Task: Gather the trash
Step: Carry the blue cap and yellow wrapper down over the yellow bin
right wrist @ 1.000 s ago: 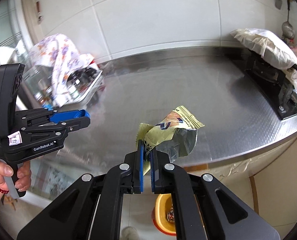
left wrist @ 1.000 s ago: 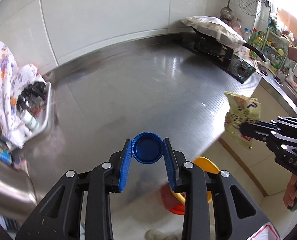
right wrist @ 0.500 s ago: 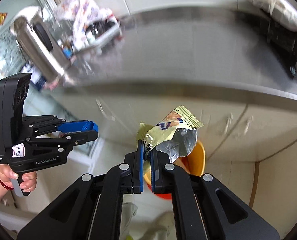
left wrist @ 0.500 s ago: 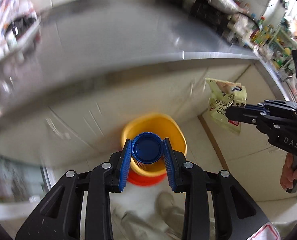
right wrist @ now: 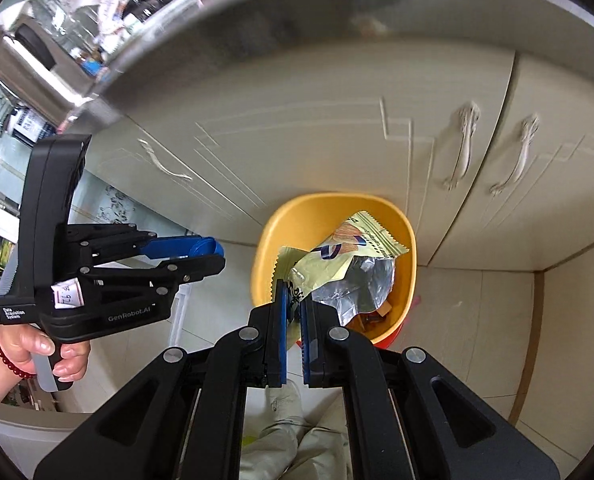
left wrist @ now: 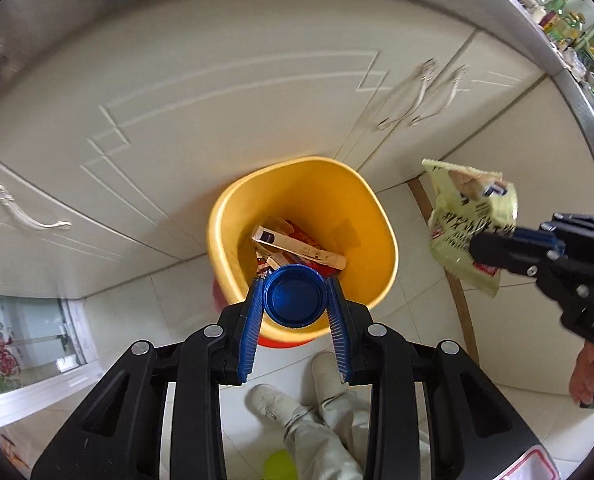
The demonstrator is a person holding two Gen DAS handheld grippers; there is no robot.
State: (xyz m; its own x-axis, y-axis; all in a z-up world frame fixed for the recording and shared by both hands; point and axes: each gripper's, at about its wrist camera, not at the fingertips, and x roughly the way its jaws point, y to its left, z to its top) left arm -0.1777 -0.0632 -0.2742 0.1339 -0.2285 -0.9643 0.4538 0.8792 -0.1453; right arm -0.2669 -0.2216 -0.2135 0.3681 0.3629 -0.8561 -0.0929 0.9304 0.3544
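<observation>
My left gripper [left wrist: 295, 298] is shut on a round blue cap [left wrist: 295, 294] and holds it over the near rim of a yellow trash bin [left wrist: 233, 216] on the floor. The bin holds cartons and wrappers. My right gripper [right wrist: 293, 298] is shut on a yellow-green snack wrapper [right wrist: 347, 264] with a silver inside, above the bin [right wrist: 407, 236]. In the left wrist view the wrapper [left wrist: 469, 228] hangs to the right of the bin. The left gripper [right wrist: 201, 252] shows at the left in the right wrist view.
Cream cabinet doors [left wrist: 217, 92] with metal handles stand just behind the bin. The steel counter edge [right wrist: 257, 12] runs above them. The person's legs and white shoes [left wrist: 297, 412] are on the tiled floor below the grippers.
Both grippers have come down from the counter top to the floor bin, each still holding its item. The bin is now larger and closer in both views.
</observation>
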